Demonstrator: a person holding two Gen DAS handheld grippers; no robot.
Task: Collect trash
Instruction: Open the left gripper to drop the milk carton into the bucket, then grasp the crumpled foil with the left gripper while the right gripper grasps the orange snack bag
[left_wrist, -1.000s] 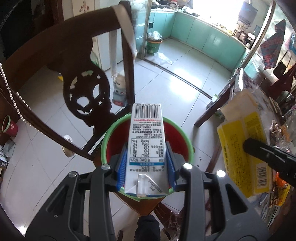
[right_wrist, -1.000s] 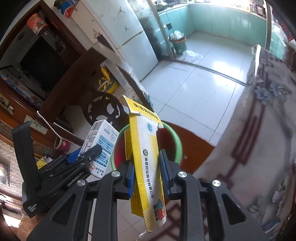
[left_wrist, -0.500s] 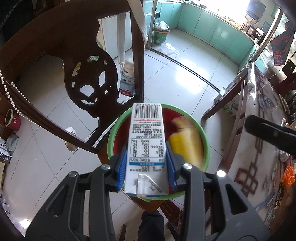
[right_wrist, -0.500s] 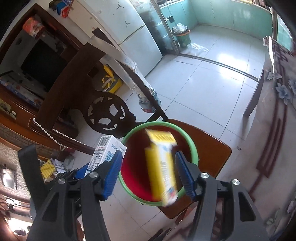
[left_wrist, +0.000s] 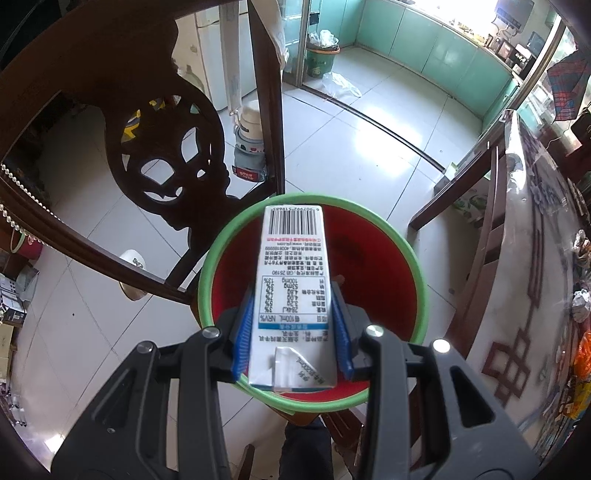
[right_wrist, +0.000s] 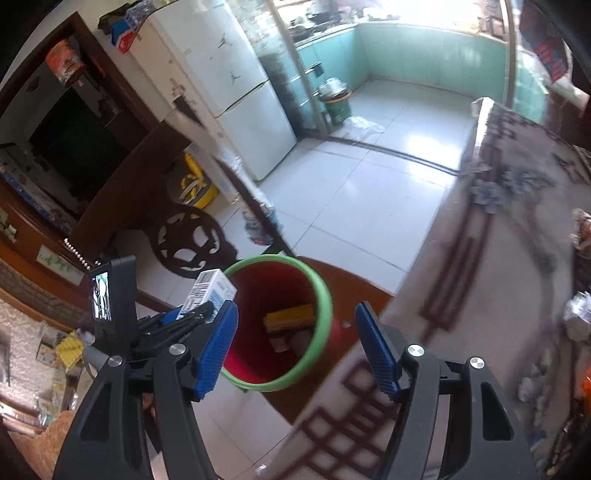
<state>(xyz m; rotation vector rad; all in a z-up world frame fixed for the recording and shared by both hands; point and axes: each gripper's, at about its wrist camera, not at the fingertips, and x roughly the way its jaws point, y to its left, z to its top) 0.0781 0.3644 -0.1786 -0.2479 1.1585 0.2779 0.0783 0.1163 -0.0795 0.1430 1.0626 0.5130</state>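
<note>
A red bin with a green rim (left_wrist: 369, 258) (right_wrist: 321, 291) stands on a dark wooden chair seat. My left gripper (left_wrist: 293, 332) is shut on a white milk carton (left_wrist: 293, 288) with a barcode, held over the bin's mouth. From the right wrist view the same carton (right_wrist: 210, 291) shows at the bin's left rim. My right gripper (right_wrist: 295, 343) hangs above and in front of the bin, its jaws opening with nothing between them. A yellow carton (right_wrist: 291, 317) lies at the bottom of the bin with other scraps.
A carved chair back (left_wrist: 162, 162) rises left of the bin. The table with a patterned cloth (left_wrist: 535, 295) (right_wrist: 498, 258) runs along the right, litter on its far side. White tiled floor lies beyond, with a green bin (left_wrist: 319, 61) by the kitchen doorway and a fridge (right_wrist: 236, 88).
My right gripper opened and let go of the yellow carton, which dropped into the red bin; the gripper then drew back towards the table. My left gripper sank closer to the bin with the milk carton.
</note>
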